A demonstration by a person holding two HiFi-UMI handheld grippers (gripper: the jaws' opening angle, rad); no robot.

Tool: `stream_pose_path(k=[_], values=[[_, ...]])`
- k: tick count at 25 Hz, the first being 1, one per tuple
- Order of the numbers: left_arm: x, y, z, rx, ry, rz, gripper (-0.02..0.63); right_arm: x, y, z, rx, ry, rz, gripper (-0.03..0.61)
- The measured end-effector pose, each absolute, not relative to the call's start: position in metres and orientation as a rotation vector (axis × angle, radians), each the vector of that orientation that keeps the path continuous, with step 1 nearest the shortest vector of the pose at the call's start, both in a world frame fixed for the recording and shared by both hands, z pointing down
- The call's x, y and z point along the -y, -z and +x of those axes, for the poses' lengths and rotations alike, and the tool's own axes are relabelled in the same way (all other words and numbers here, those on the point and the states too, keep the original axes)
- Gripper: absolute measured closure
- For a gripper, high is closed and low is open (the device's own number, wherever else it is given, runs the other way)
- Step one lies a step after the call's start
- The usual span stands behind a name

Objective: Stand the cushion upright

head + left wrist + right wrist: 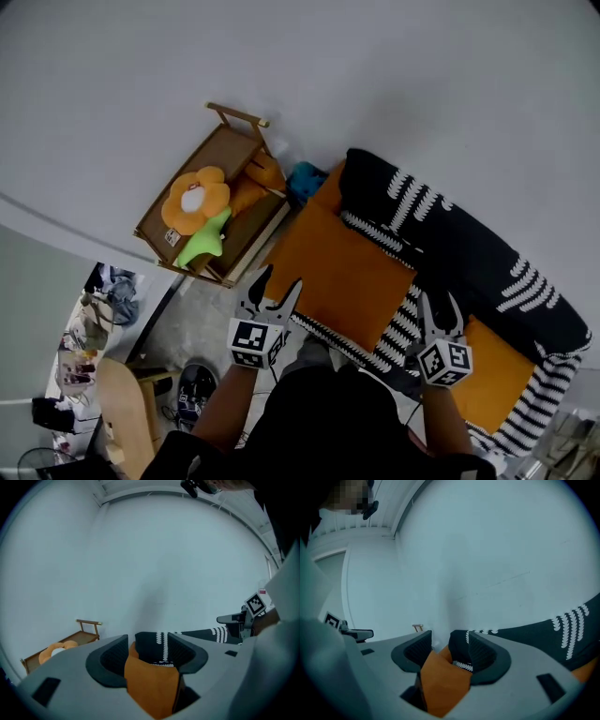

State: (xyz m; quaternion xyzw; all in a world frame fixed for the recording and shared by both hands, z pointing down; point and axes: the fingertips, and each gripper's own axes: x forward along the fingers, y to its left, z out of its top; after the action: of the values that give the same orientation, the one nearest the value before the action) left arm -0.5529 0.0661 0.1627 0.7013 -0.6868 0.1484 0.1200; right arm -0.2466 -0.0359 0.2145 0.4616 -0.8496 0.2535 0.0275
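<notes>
My left claw [274,287] is half closed, pinching the orange cushion [342,267] at its 8 o'clock corner. My right claw [439,311] grips its 4 o'clock edge the same way. The cushion seems to lie flat on the sofa [459,248]. Gripping both near corners should let me tip it evenly toward the backrest at 1 o'clock.

Black top [319,417], apparently short-sleeved; white cubes [255,343] bearing black square markers.

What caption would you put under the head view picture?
Left gripper and right gripper pinch the orange cushion on a black-and-white sofa.
</notes>
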Motion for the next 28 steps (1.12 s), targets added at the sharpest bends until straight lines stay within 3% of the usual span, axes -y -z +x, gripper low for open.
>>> stream_pose_path(k=[14,18,28], values=[[0.023,-0.205,-0.638,1.793,-0.522,2.109,0.339,0.077,-0.246,-0.327,2.475,-0.803,1.552,0.318],[0.038,-0.239,-0.652,1.662,-0.58,2.103,0.311,0.085,-0.256,-0.338,2.431,-0.787,1.592,0.33],[0.051,-0.339,-0.648,1.422,-0.749,2.047,0.302,0.064,-0.332,-0.312,2.202,-0.904,1.645,0.316]])
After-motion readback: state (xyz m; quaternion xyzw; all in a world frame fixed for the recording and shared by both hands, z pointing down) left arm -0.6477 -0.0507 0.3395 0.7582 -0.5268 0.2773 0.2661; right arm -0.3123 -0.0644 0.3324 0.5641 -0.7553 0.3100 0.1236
